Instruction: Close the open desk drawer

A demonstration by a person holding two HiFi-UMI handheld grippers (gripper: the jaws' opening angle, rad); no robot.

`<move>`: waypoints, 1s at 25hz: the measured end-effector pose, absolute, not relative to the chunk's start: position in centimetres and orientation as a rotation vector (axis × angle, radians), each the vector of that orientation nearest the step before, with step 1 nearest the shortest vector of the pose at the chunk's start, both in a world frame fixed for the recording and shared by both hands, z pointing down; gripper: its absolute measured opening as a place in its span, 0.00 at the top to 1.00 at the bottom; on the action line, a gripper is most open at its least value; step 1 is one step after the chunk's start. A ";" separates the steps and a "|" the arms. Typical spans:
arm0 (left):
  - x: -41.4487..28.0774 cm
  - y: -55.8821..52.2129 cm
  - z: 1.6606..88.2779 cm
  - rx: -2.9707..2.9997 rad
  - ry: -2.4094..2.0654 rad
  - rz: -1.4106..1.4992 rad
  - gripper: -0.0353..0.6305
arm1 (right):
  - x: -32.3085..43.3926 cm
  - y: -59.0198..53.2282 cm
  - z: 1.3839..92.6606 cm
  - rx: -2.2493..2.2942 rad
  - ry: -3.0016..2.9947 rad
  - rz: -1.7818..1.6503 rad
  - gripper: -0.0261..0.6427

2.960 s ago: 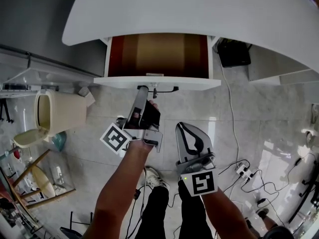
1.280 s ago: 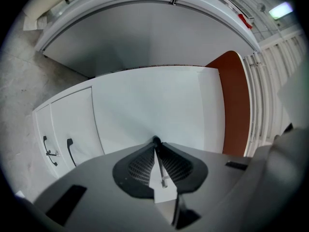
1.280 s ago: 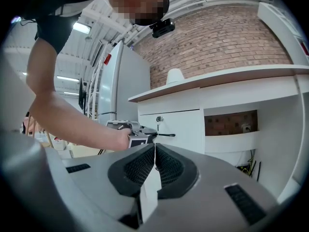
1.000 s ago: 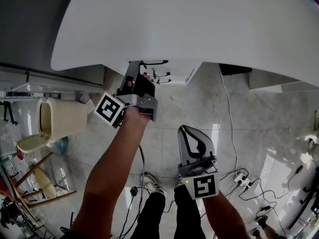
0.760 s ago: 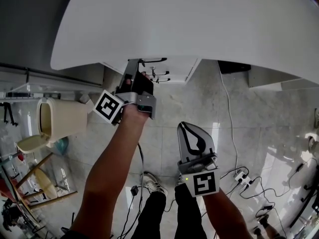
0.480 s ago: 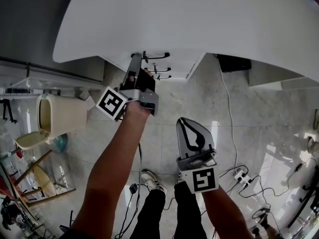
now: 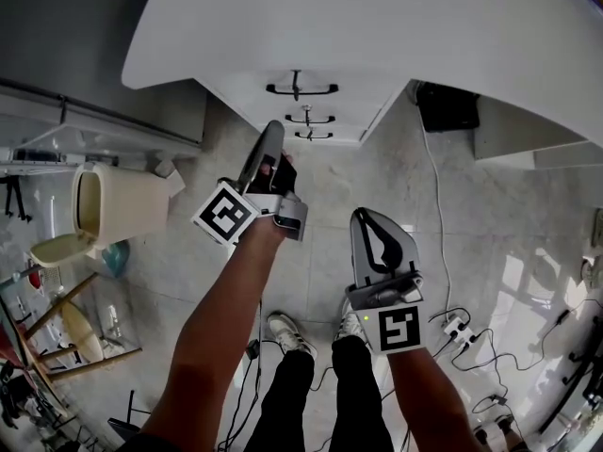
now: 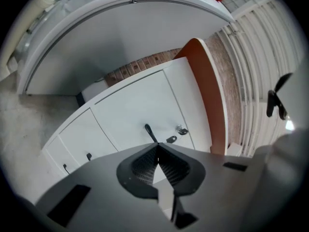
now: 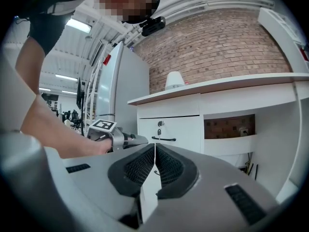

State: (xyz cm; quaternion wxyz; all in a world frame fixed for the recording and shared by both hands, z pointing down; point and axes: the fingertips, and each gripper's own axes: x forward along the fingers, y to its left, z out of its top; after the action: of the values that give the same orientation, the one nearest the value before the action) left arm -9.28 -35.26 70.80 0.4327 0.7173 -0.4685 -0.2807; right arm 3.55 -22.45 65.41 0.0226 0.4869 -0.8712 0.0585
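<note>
The white desk (image 7: 377, 17) has its top drawer pushed in flush, and the drawer's black handle (image 7: 300, 88) shows under the desk edge. My left gripper (image 7: 272, 128) hovers a short way back from that handle, shut, with nothing between its jaws. In the left gripper view the drawer front (image 8: 140, 105) and its handle (image 8: 150, 133) lie just beyond the left gripper (image 8: 157, 146). My right gripper (image 7: 367, 217) hangs lower right over the floor, shut and empty. The right gripper view shows the right gripper (image 9: 155, 146) facing the closed drawer's handle (image 9: 163, 139) from farther off.
Two lower drawer handles (image 7: 310, 119) sit beneath the top one. A cream bin (image 7: 113, 205) stands at the left. A black box (image 7: 446, 106) lies under the desk on the right. A power strip with cables (image 7: 459, 326) is on the tiled floor near the person's shoes (image 7: 287, 332).
The drawer, open three seconds ago, now sits flush. My left gripper has drawn back from the handle toward the person and its jaws have shut. The right gripper has barely moved.
</note>
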 end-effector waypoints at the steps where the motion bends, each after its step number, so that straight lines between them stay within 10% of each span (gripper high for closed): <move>1: -9.4 -34.5 70.5 1.834 -1.195 -0.658 0.94 | 3.5 -22.1 65.3 1.517 -2.699 0.192 0.92; 25: -12.4 -9.9 53.7 2.379 -1.788 0.166 0.94 | 4.8 -9.5 53.2 1.555 -2.596 0.095 0.92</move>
State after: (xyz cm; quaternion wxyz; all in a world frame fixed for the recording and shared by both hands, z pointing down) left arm -12.41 -9.92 53.67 0.0804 0.7956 -0.5979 0.0554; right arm 4.82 -9.50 53.15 0.0571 0.5129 -0.8560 0.0313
